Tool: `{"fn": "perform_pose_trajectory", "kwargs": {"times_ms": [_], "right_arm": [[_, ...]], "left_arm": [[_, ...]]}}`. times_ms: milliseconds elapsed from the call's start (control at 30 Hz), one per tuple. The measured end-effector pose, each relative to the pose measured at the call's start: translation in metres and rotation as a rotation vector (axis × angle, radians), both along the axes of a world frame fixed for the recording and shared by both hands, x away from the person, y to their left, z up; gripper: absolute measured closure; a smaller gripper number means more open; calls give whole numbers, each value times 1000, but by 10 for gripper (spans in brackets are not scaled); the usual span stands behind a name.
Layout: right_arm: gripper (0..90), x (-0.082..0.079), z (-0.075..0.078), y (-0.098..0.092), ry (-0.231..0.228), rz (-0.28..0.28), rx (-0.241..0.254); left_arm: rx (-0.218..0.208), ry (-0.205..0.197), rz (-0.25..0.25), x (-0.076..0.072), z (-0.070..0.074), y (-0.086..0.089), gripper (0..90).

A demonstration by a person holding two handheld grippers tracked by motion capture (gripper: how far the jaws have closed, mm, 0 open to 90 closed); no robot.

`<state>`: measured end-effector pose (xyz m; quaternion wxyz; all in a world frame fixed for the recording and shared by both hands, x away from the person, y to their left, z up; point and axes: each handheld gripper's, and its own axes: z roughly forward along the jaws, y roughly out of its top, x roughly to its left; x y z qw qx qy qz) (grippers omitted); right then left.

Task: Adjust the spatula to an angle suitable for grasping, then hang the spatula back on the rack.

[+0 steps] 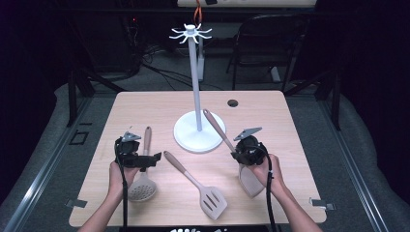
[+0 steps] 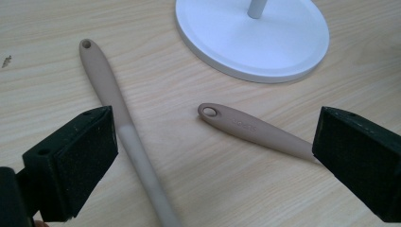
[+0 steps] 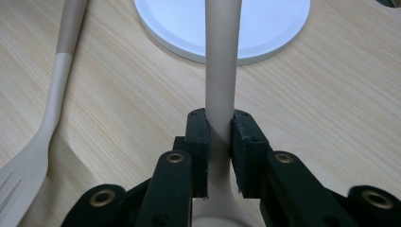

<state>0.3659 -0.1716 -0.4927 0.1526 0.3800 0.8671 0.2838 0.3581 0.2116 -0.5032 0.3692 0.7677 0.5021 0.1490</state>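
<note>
Right gripper view | right gripper (image 3: 220, 142) clamps spatula handle (image 3: 221, 66) | stand base (image 3: 189, 23) beyond

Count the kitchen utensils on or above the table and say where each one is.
3. The skimmer lies under the left claw; the slotted turner lies in the middle; the right claw grips the third utensil, whose handle points towards the white stand.

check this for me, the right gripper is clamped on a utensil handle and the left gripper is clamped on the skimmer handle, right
Not quite. The left gripper is open, its jaws standing wide apart over the skimmer handle, as the left gripper view shows. The right gripper is indeed clamped on a utensil handle.
</note>
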Motion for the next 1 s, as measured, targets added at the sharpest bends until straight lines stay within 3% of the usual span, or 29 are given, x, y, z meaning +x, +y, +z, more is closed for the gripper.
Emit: {"fn": "perform_pose_trajectory", "kwargs": {"times_ms": [267,500,667,767,1000], "right_arm": [[783,-4,3,2,-28,8,-7],[783,-5,6,5,-47,13,1],[783,-5,9,8,-61,19,16],[783,-5,12,9,-69,19,30],[784,-2,17,15,-92,27,73]], "left_arm": [[17,-27,-23,-5,7,-10,8],[-34,-34,-35,-5,15,-14,8],[-99,-50,-69,2,23,-26,19],[-113,-56,-88,5,26,-31,28],[-151,-41,-148,17,33,-60,18]]}}
